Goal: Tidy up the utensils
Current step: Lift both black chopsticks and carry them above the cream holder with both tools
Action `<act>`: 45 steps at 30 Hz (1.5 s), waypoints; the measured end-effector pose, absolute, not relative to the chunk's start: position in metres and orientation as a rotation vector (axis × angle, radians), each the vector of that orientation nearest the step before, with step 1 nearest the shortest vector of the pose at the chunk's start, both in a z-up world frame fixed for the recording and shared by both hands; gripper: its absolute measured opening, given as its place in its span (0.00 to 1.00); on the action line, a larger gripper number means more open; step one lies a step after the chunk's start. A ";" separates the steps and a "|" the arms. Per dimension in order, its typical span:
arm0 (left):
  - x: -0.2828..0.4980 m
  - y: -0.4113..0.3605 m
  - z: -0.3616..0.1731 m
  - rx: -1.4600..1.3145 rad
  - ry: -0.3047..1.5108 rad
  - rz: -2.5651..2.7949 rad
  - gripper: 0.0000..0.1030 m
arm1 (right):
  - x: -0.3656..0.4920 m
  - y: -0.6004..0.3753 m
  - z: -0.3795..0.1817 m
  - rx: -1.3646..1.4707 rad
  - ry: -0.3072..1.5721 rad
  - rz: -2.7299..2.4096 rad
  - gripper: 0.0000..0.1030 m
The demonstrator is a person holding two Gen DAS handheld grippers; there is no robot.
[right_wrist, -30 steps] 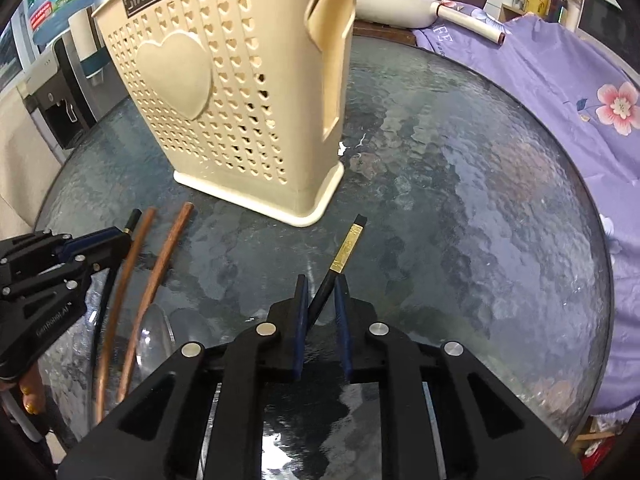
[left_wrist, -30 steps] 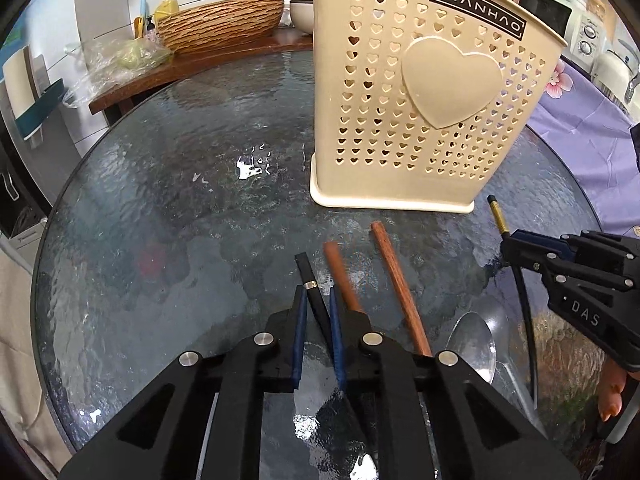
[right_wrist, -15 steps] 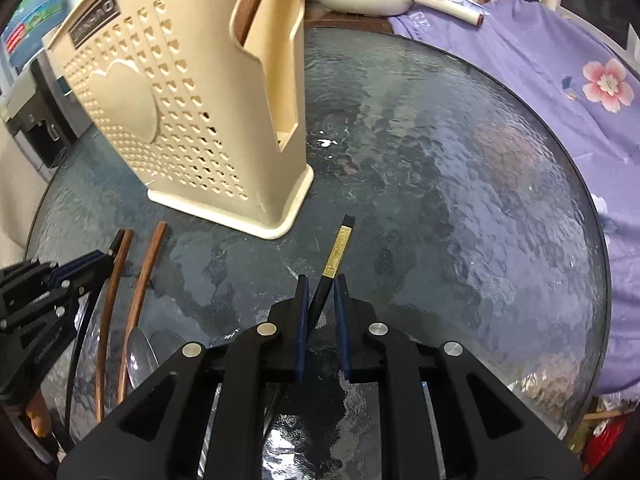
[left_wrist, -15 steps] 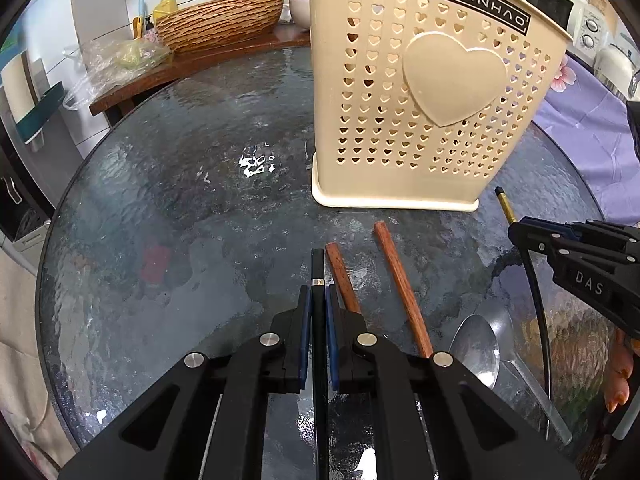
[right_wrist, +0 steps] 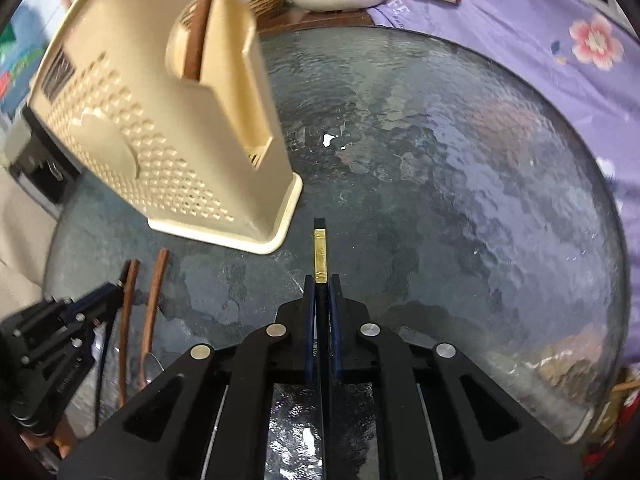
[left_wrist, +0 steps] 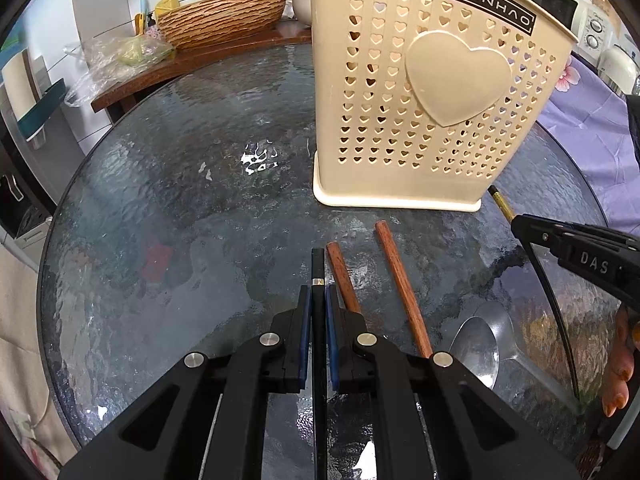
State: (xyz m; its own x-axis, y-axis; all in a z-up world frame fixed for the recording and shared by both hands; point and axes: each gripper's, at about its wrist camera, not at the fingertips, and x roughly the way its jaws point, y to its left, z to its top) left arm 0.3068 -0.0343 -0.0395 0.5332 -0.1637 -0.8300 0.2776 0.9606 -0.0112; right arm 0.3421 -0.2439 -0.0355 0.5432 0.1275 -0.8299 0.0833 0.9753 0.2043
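Pinching a black chopstick (left_wrist: pixel 318 264), the left gripper (left_wrist: pixel 316 300) sits near the glass table's (left_wrist: pixel 180 200) front edge. The right gripper (right_wrist: pixel 321 292) clamps a gold-banded chopstick (right_wrist: pixel 320 254) beside the cream utensil holder (left_wrist: pixel 424 100); two brown chopsticks (left_wrist: pixel 400 288) and seemingly a spoon (left_wrist: pixel 476 344) lie between.

left gripper (left_wrist: pixel 316 300): black angular frame, blue pads, silver round screws | right gripper (right_wrist: pixel 321 292): the same build, white "das" lettering on its side
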 end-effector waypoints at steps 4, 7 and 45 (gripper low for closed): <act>0.306 -0.034 -0.039 0.113 0.976 -0.260 0.07 | 0.341 -0.254 -0.038 0.326 0.983 0.039 0.07; 0.307 -0.031 -0.039 0.092 0.978 -0.257 0.07 | 0.341 -0.259 -0.038 0.366 0.963 0.048 0.07; 0.226 0.005 0.101 -0.055 0.610 -0.375 0.07 | 0.219 -0.260 0.109 0.273 0.520 0.292 0.07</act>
State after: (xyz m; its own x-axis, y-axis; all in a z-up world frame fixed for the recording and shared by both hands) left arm 0.2262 0.0045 0.1012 0.7544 -0.3600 -0.5489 0.3277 0.9311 -0.1603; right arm 0.2187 -0.2595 0.1085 0.8284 0.3404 -0.4448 -0.2035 0.9228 0.3271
